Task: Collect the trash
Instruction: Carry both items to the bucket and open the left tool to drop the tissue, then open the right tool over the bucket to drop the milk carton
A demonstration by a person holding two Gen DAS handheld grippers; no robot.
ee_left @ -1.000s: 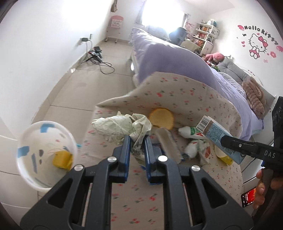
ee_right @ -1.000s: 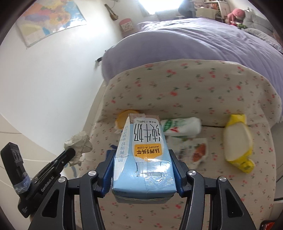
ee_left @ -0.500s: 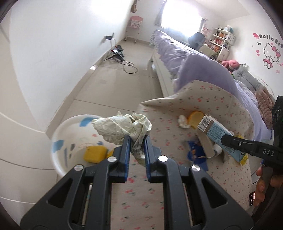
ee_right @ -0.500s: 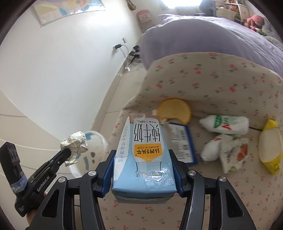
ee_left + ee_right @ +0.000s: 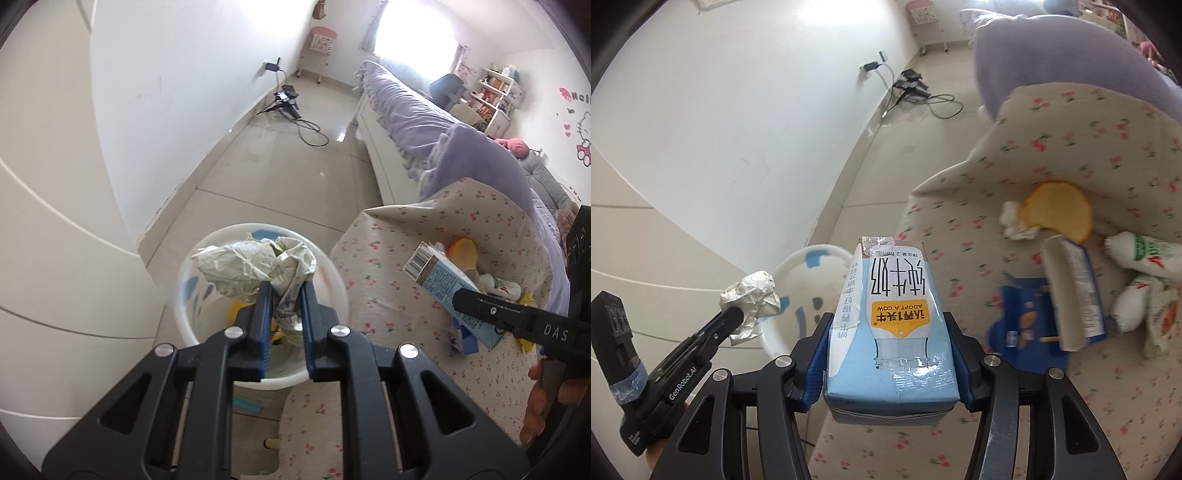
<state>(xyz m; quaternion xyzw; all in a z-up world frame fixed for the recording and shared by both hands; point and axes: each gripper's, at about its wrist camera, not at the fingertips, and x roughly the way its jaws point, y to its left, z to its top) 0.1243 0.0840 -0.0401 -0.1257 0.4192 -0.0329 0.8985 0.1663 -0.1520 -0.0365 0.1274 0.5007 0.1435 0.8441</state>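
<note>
My left gripper (image 5: 283,291) is shut on a crumpled paper wad (image 5: 255,264) and holds it right above a white trash bin (image 5: 184,295) on the floor; the wad also shows in the right wrist view (image 5: 750,299). My right gripper (image 5: 888,321) is shut on a light-blue milk carton (image 5: 890,325), above the edge of the floral cushion (image 5: 960,229). The carton (image 5: 443,284) and the bin (image 5: 809,266) show in both views.
On the cushion lie an orange round piece (image 5: 1058,208), a white tissue (image 5: 1014,225), a blue packet (image 5: 1027,325), white-green bottles (image 5: 1145,253) and a wrapper. A purple bed (image 5: 424,110), a white wall (image 5: 166,92) and floor cables (image 5: 291,107) are nearby.
Both grippers have swung left, off the cushion. The paper wad has gone from beside the bin to directly over it. The carton has moved toward the bin side.
</note>
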